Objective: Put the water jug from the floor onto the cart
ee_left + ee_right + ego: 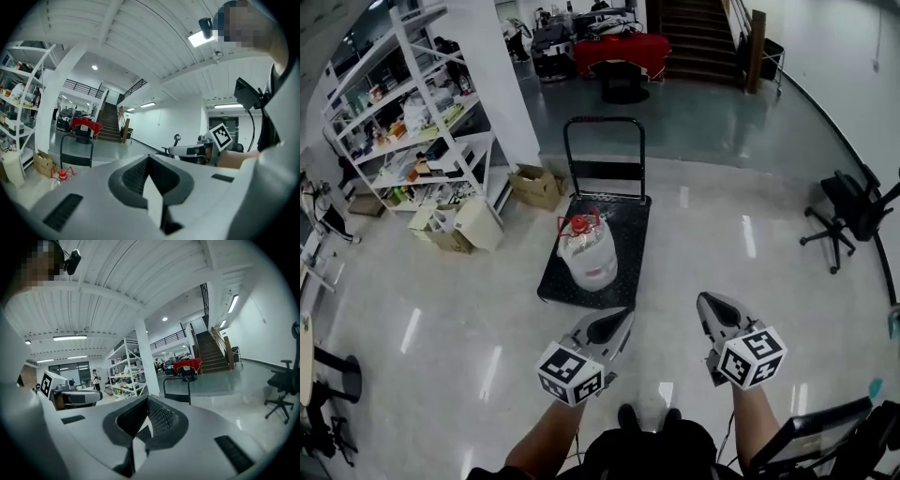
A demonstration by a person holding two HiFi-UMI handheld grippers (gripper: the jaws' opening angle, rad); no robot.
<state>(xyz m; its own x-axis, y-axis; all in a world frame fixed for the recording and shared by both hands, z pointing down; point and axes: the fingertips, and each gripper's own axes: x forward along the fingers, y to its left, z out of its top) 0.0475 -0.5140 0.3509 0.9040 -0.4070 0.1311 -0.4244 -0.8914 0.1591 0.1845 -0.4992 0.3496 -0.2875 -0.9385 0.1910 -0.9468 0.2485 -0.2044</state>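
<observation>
The clear water jug [587, 250] with a red cap and red handle stands upright on the black platform cart [623, 239], toward its front left. In the left gripper view the jug [61, 175] shows low at the left. My left gripper [625, 317] is shut and empty, held above the floor just short of the cart's near edge. My right gripper [705, 303] is shut and empty too, to the right of the cart's near corner. Both point forward, almost level. Each gripper view shows its own jaws closed, with the other gripper [190, 151] [79, 398] off to the side.
The cart's upright push handle [604, 141] is at its far end. Cardboard boxes [536, 186] and a white shelving rack [412, 112] stand at the left beside a white pillar [499, 75]. A black office chair [848, 211] is at the right. Stairs [698, 42] and a red-covered table [623, 52] lie beyond.
</observation>
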